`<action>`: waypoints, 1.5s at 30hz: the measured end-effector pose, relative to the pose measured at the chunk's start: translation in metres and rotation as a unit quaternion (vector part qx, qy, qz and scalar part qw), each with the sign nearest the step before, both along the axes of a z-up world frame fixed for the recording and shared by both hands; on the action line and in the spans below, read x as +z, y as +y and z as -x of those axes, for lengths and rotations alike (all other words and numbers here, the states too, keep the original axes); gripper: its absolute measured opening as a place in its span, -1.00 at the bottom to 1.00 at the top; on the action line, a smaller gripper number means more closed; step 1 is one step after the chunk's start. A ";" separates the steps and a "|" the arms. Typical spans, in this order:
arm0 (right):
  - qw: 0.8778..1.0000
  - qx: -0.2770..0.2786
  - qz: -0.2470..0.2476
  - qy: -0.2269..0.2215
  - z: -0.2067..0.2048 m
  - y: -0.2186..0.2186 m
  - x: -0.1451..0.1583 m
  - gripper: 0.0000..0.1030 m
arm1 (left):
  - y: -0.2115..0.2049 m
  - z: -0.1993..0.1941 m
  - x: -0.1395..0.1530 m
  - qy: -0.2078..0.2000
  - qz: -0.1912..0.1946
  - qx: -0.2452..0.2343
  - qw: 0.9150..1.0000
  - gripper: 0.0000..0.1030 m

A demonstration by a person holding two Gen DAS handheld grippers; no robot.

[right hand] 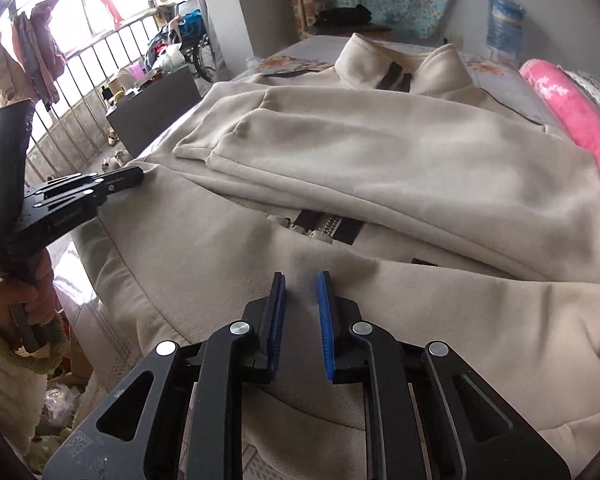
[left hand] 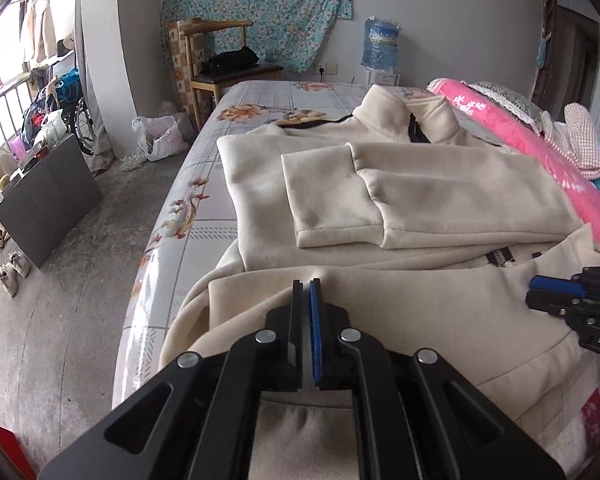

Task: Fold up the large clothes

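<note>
One cream fleece jacket (left hand: 420, 196) lies spread on the bed (left hand: 260, 96), collar standing up at the far end, both sleeves folded across the chest, cuffs stacked near the middle, dark zipper (right hand: 328, 228) showing below them; the hem part is bunched nearest the cameras. Left tongs (left hand: 306, 282) clenched, pads almost touching, tips over the hem fabric; cannot tell if cloth is pinched. Right tongs (right hand: 300, 276) slightly parted, nothing between the pads, hovering over the lower front panel. A hand (right hand: 16, 300) in a fuzzy cuff grips the left tool's handle. Pink floral blanket (left hand: 540, 140) runs along the bed's right edge, touching the jacket. Wooden chair (left hand: 220, 60) with a black garment beyond the bed, blue water bottle (left hand: 380, 46) on a dispenser, white plastic bag (left hand: 160, 136) with unclear contents on the floor, dark cabinet (left hand: 48, 196), shoes (left hand: 14, 272) beside it.
</note>
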State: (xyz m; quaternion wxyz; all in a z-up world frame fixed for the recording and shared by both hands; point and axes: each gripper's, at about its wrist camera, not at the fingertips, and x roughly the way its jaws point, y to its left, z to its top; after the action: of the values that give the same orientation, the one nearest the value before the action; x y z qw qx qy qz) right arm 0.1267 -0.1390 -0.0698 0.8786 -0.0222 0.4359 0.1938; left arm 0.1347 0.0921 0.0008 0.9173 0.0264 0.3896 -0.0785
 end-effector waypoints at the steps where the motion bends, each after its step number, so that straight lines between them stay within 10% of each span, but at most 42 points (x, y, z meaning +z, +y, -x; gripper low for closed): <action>1: 1.000 0.000 0.001 0.000 0.001 0.000 0.000 -0.74 | 0.003 0.006 0.008 -0.009 0.011 -0.003 1.000 -0.91; 9: 1.000 -0.001 -0.007 0.002 -0.003 -0.002 -0.002 -0.74 | -0.018 0.057 0.016 0.011 0.141 -0.109 0.984 -0.88; 18: 1.000 -0.002 -0.008 0.001 -0.004 -0.003 -0.002 -0.74 | -0.025 0.057 -0.032 0.063 0.174 -0.083 0.979 -0.88; 32: 1.000 -0.004 -0.009 0.001 -0.003 -0.003 -0.002 -0.74 | 0.032 0.062 0.012 -0.007 0.111 -0.023 0.994 -0.77; 37: 1.000 -0.004 -0.010 0.002 -0.003 -0.003 -0.002 -0.74 | 0.044 0.018 -0.023 0.086 0.079 0.018 0.993 -0.75; 45: 1.000 0.001 -0.011 -0.002 -0.003 -0.005 -0.001 -0.74 | 0.044 0.049 -0.018 0.070 0.051 0.047 0.995 -0.75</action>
State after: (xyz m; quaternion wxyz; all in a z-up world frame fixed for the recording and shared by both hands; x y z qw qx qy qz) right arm 0.1295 -0.1437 -0.0713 0.8794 -0.0134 0.4321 0.1993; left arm 0.0855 0.1359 -0.0175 0.8905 -0.0444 0.4493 -0.0566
